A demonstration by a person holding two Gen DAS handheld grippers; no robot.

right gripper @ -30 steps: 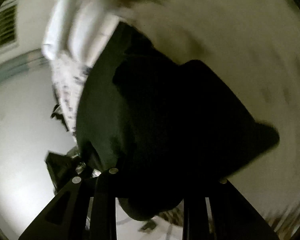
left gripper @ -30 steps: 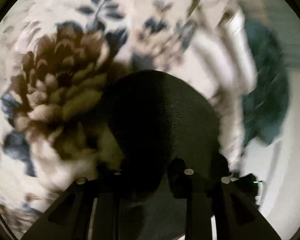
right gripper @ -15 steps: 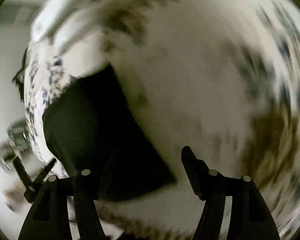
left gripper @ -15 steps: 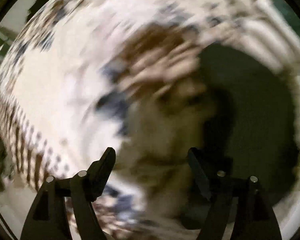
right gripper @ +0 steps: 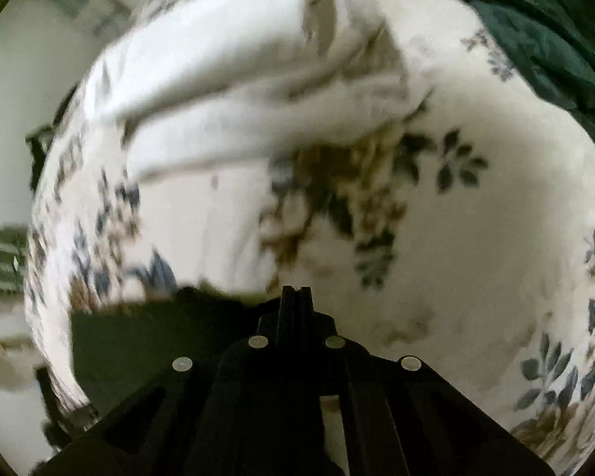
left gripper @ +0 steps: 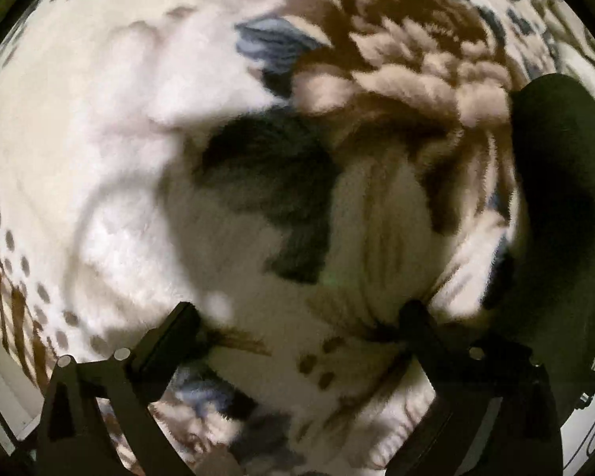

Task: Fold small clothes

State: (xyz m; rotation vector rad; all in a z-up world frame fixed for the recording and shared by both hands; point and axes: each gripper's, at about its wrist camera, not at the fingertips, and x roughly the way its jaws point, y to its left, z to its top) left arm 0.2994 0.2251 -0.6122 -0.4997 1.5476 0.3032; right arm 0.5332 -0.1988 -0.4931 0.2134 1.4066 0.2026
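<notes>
A small black garment [left gripper: 555, 206] lies on the floral blanket [left gripper: 119, 139] at the right edge of the left wrist view. My left gripper [left gripper: 297, 317] is open and empty, its fingers spread over the blanket to the left of the garment. In the right wrist view the same black garment [right gripper: 146, 341] lies flat at the lower left, beside my right gripper [right gripper: 295, 293]. The right gripper's jaws are pressed together with nothing seen between them.
The blanket [right gripper: 476, 238] is white with brown flowers and blue leaves. A folded white ridge of bedding [right gripper: 226, 91] lies beyond the right gripper. A dark green cloth [right gripper: 535, 20] sits at the upper right. A pale floor [right gripper: 4, 79] shows at the left.
Both grippers let go of the black garment, which now lies on the blanket. The left gripper opened and swung left of it. The right gripper opened, then shut and pulled away.
</notes>
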